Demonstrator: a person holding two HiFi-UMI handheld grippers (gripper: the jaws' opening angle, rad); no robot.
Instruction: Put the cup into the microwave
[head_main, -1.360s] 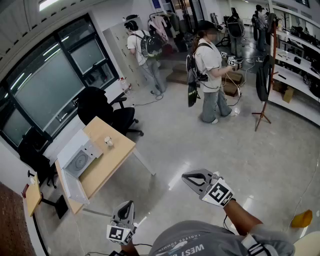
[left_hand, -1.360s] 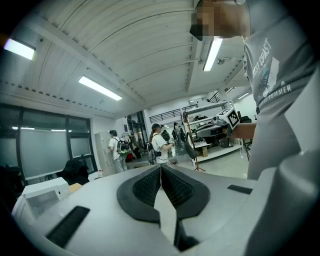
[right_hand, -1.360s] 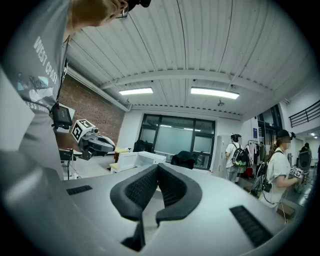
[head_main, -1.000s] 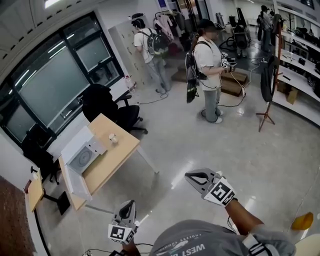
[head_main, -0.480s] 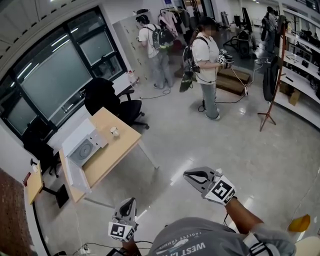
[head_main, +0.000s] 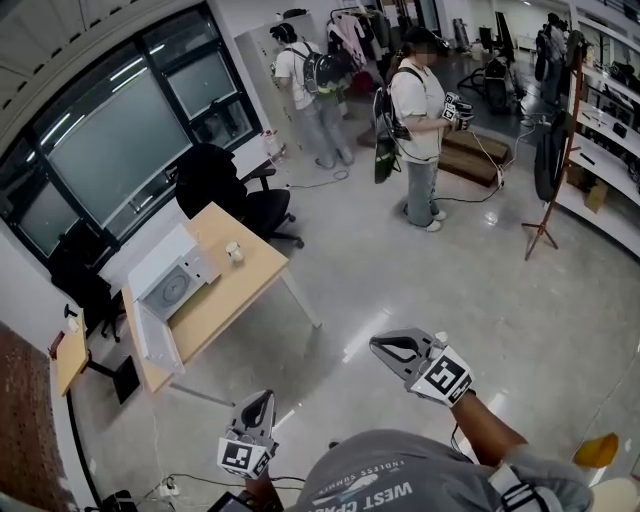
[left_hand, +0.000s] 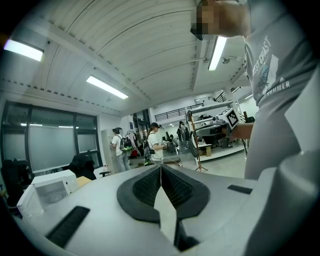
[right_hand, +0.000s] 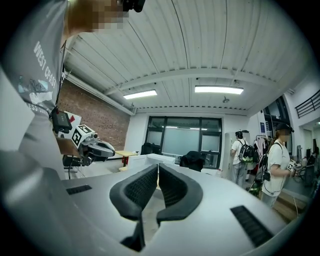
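Note:
A small pale cup (head_main: 233, 250) stands on a wooden table (head_main: 240, 292) across the room, at the left of the head view. Beside it is a white microwave (head_main: 168, 282) with its door (head_main: 150, 345) hanging open at the near end. Both grippers are far from the table, over the floor near my body. My left gripper (head_main: 258, 400) is at the bottom of the view, its jaws shut and empty. My right gripper (head_main: 388, 348) is to its right, shut with nothing in it. The left gripper view shows the microwave (left_hand: 50, 188) far left, beyond the closed left gripper (left_hand: 161, 167).
A black office chair (head_main: 215, 180) stands behind the table. Two people (head_main: 415, 110) stand at the far end of the room. A coat stand (head_main: 552, 150) and shelves (head_main: 610, 110) are at the right. A small side table (head_main: 66, 360) is far left.
The head view has drifted, so the table and microwave sit a little further right and up. Both grippers stay shut and hold about the same places in the view.

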